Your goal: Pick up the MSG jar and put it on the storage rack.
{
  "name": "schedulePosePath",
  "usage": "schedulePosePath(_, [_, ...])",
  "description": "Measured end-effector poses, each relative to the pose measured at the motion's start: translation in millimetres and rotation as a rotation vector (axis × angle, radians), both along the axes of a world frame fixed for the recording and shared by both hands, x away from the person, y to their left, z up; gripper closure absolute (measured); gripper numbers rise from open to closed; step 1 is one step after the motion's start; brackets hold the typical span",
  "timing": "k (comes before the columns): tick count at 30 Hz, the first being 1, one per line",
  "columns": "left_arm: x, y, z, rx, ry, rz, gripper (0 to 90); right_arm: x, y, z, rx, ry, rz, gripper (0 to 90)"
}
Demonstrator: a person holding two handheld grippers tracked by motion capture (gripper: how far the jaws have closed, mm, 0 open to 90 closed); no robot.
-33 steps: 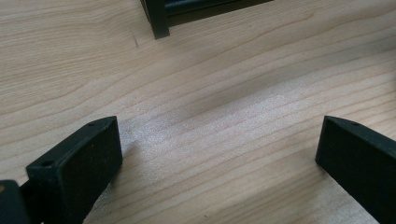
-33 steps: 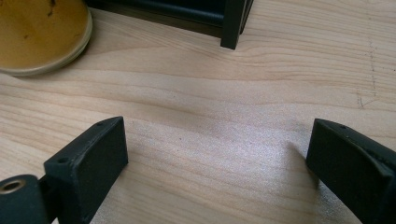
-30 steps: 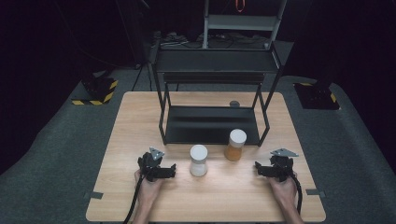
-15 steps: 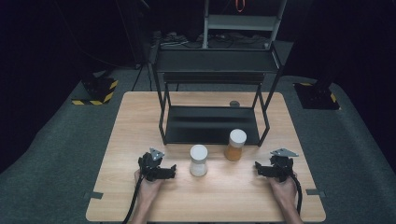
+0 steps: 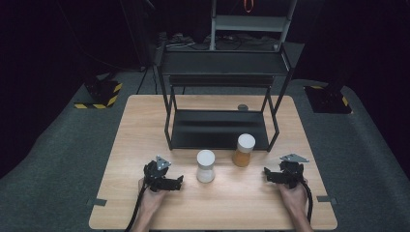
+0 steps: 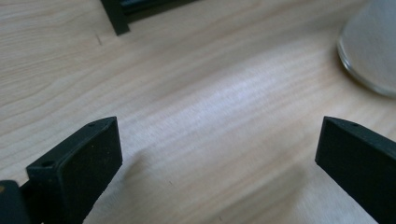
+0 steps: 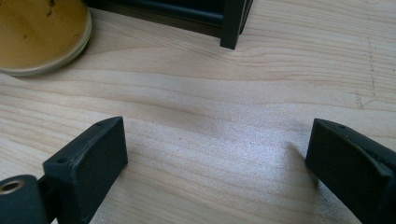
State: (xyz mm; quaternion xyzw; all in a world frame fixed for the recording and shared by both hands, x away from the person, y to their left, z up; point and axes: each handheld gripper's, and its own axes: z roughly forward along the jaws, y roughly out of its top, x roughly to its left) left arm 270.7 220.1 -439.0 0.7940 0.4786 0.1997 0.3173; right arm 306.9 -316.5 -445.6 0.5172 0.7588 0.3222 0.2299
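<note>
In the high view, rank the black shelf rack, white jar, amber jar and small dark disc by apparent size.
1. black shelf rack
2-3. white jar and amber jar: look alike, no ranking
4. small dark disc

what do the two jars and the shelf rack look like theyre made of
White jar: clear glass or plastic, judging by its see-through rim in the left gripper view; pale contents, matte white cap. Amber jar: likewise transparent wall, yellow-brown contents, white cap. Shelf rack: probably metal, thin square posts with a dark matte finish. Table: light wood-grain top, possibly laminate.
</note>
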Motion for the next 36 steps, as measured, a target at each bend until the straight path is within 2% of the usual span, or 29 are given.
schedulePosePath(3, [-4.0, 1.0, 0.7, -0.001, 0.000, -0.014, 0.3, 0.0, 0.0, 0.0, 0.000, 0.000, 0.000, 4.7])
schedulePosePath(5, [-8.3, 5.5, 0.0, -0.030, -0.006, -0.022, 0.3, 0.0, 0.1, 0.0, 0.000, 0.000, 0.000, 4.6])
schedulePosePath(8, [-11.1, 5.4, -0.4, -0.035, -0.008, -0.031, 0.2, 0.0, 0.1, 0.0, -0.001, 0.000, 0.000, 4.6])
schedulePosePath(11, [-13.1, 10.0, -2.0, -0.075, -0.011, -0.035, 0.3, -0.1, 0.3, 0.0, -0.001, -0.001, -0.001, 4.6])
schedulePosePath(14, [-14.7, 10.2, -2.5, -0.090, -0.011, -0.056, 0.3, -0.1, 0.4, 0.0, -0.002, -0.001, -0.001, 4.7])
schedulePosePath(26, [-19.5, -4.6, -5.9, -0.095, -0.005, -0.138, 0.7, -0.2, 0.8, 0.0, -0.003, -0.001, -0.002, 4.6])
schedulePosePath(36, [-19.2, -16.6, -7.9, -0.107, -0.014, -0.162, 1.2, -0.2, 0.8, 0.0, -0.003, -0.001, -0.002, 4.6])
